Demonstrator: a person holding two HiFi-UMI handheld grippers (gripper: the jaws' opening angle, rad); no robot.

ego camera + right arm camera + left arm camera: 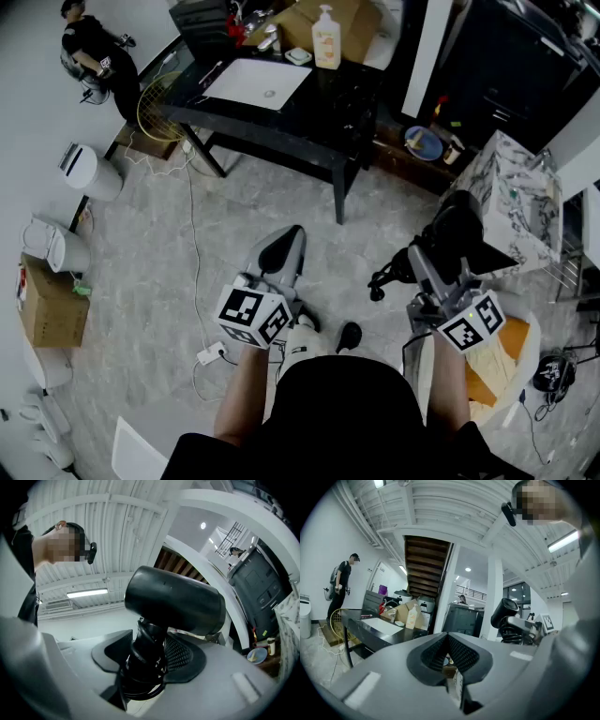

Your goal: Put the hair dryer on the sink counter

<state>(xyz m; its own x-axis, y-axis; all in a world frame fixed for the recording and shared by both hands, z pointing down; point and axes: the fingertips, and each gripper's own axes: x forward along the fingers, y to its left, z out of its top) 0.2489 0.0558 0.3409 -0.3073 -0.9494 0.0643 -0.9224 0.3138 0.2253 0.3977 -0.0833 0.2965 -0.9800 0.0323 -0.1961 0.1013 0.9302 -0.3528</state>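
Note:
A black hair dryer with its cord wound round the handle sits in my right gripper, held at waist height over the floor. In the right gripper view the pads press on the wrapped handle, and the dryer's barrel lies across above them. My left gripper is beside it on the left, its jaws together with nothing between them. The black sink counter with a white basin stands ahead, several steps away. The left gripper view also shows the hair dryer and the counter.
A soap bottle and cardboard boxes sit at the counter's back. White bins and a cardboard box line the left wall. A power strip with cable lies on the floor. A marble-patterned cabinet stands right. A person stands far left.

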